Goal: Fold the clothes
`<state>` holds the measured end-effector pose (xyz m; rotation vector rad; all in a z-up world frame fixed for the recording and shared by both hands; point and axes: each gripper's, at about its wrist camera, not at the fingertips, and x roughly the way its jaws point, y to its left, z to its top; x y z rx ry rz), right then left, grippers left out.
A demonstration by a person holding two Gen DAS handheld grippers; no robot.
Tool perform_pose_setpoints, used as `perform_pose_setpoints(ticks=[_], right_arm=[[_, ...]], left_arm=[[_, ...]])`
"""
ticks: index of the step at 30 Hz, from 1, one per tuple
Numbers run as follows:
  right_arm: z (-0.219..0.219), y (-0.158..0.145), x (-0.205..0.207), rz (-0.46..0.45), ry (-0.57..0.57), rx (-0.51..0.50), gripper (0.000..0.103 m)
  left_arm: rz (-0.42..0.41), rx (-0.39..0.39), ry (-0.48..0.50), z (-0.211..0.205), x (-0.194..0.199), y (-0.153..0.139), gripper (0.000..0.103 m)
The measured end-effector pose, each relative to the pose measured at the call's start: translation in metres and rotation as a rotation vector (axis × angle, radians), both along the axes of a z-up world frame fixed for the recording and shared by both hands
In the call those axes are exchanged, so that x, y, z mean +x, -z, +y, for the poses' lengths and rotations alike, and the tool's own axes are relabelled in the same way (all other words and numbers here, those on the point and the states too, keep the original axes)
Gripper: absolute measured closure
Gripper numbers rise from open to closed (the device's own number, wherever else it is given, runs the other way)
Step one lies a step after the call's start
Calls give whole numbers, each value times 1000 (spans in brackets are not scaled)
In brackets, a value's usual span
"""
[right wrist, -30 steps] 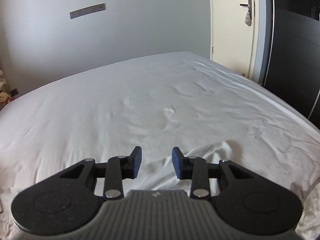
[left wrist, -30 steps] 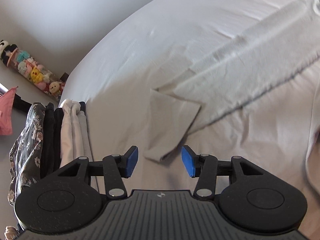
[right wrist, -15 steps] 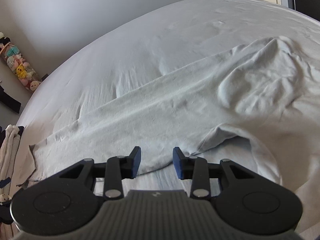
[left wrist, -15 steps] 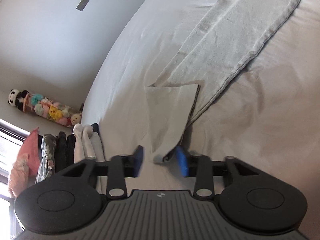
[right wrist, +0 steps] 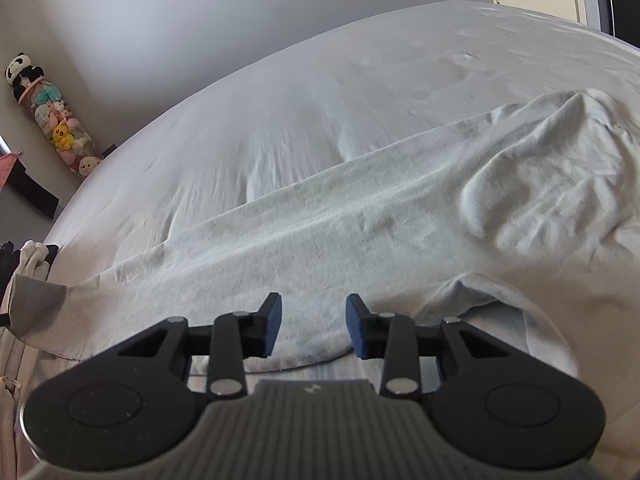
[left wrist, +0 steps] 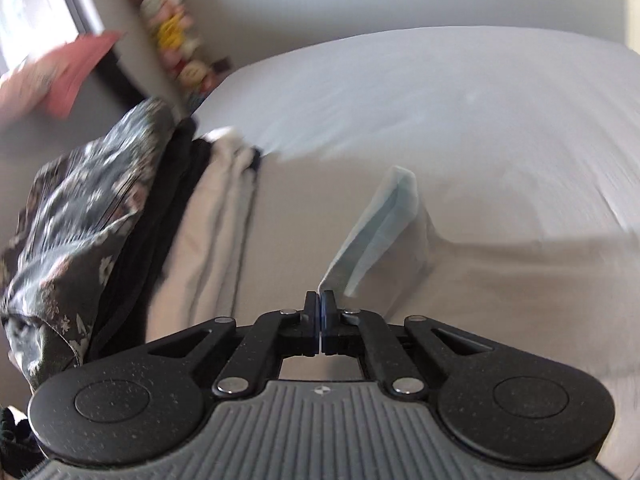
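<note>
Left gripper (left wrist: 320,300) clamped on the sleeve end (left wrist: 376,236) of the pale garment (right wrist: 360,216), lifted off the bed (right wrist: 280,120) (left view blurred); right gripper (right wrist: 312,328) wide apart, straddling the garment's near hem; garment spread across the bed; hanging clothes (left wrist: 80,232) beside the bed's left edge.

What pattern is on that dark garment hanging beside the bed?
A small floral print, pale flowers on the dark garment, best seen in the left wrist view.

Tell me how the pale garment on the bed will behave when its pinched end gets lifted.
Probably floppy: the pale garment lies wrinkled on the bed. Its end droops from the shut left gripper, so likely light; the rest should trail behind.
</note>
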<state>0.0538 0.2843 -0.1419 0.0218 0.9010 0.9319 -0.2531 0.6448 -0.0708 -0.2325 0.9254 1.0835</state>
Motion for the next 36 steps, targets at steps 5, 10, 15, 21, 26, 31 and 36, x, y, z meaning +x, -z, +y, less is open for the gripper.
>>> perform_pose_setpoints(ticks=[5, 10, 15, 21, 26, 31, 36], right_arm=[[4, 5, 4, 17, 0, -11, 64], [1, 7, 9, 24, 18, -16, 64], [-1, 5, 9, 22, 20, -20, 64], [-11, 0, 11, 44, 58, -1, 64], [-37, -10, 18, 87, 144, 5, 63], [-71, -21, 17, 121, 217, 29, 62], [-103, -27, 15, 174, 280, 14, 61]], left_arm=[[52, -85, -79, 27, -4, 31, 102], [141, -85, -93, 21, -1, 62, 101], [146, -34, -114, -1, -7, 50, 97], [63, -95, -8, -56, -3, 19, 88], [36, -222, 171, -112, 5, 2, 79], [89, -354, 378, -171, 11, -3, 57], [114, -467, 472, -212, 19, 8, 46]])
